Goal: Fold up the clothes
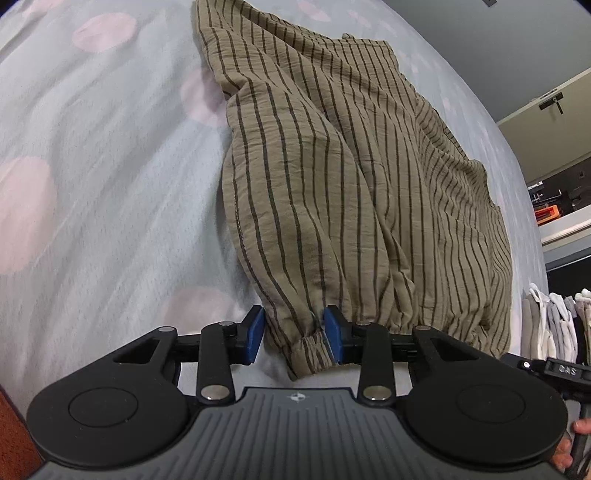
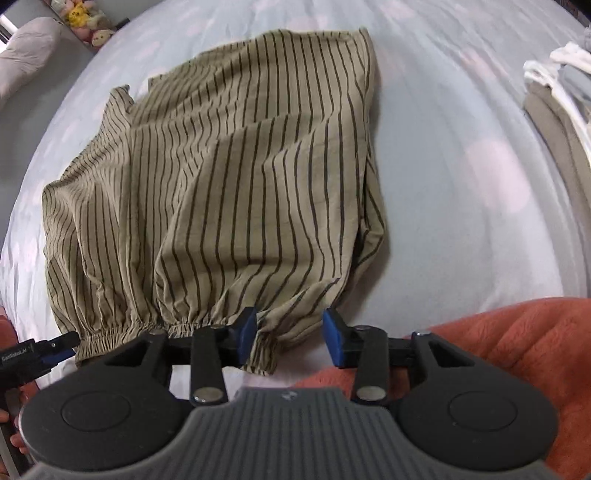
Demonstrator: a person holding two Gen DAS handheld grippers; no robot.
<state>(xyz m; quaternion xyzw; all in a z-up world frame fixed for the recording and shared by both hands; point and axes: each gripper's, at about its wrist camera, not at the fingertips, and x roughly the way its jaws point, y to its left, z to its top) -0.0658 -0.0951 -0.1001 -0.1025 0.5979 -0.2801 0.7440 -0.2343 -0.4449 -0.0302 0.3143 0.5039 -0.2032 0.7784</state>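
An olive-brown garment with thin dark stripes [image 1: 351, 177] lies bunched on a pale bedsheet [image 1: 110, 166]. It also shows in the right wrist view [image 2: 240, 177]. My left gripper [image 1: 294, 338] is open, its blue pads either side of the garment's elastic hem [image 1: 314, 347], not pinching it. My right gripper [image 2: 290, 341] is open too, with the hem's other end [image 2: 264, 354] lying between its pads, close to the left pad. The left gripper's tip shows at the left edge of the right wrist view [image 2: 55, 350].
A pile of folded clothes [image 2: 561, 110] lies at the right on the bed, also seen in the left wrist view [image 1: 554, 321]. An orange fleecy blanket [image 2: 517, 350] lies at the near edge. A pillow [image 2: 26, 62] and plush toys [image 2: 88, 22] are far left.
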